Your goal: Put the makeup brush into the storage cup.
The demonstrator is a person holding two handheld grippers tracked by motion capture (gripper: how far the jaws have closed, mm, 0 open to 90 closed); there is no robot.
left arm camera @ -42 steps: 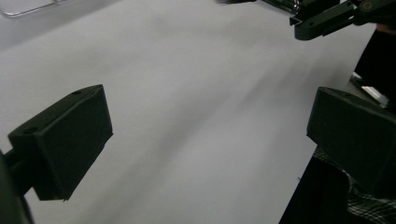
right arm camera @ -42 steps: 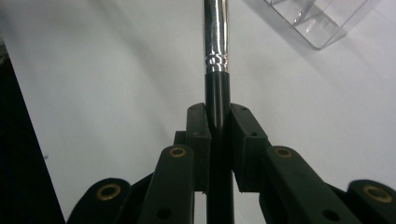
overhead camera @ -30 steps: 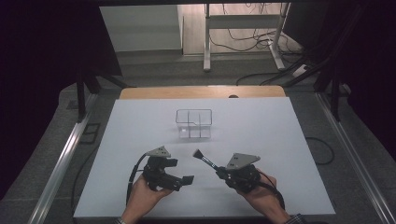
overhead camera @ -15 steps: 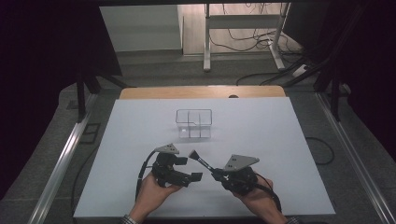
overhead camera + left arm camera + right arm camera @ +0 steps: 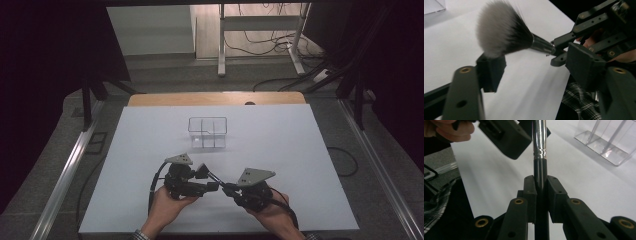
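While closing: left tool (image 5: 206, 180) round brush (image 5: 504, 32)

A clear divided organiser (image 5: 207, 132) stands mid-table on the white tabletop (image 5: 300, 150); cables (image 5: 260, 37) trail across the floor beyond.

This looks like a lab or test room set up for recording. A white table (image 5: 280, 150) stands alone on grey carpet (image 5: 60, 150), flanked by metal rails (image 5: 65, 185) and dark curtains (image 5: 50, 45). Behind it, loose cables (image 5: 260, 35) trail under a desk frame (image 5: 222, 40), and a person works with handheld grippers wired by cable.
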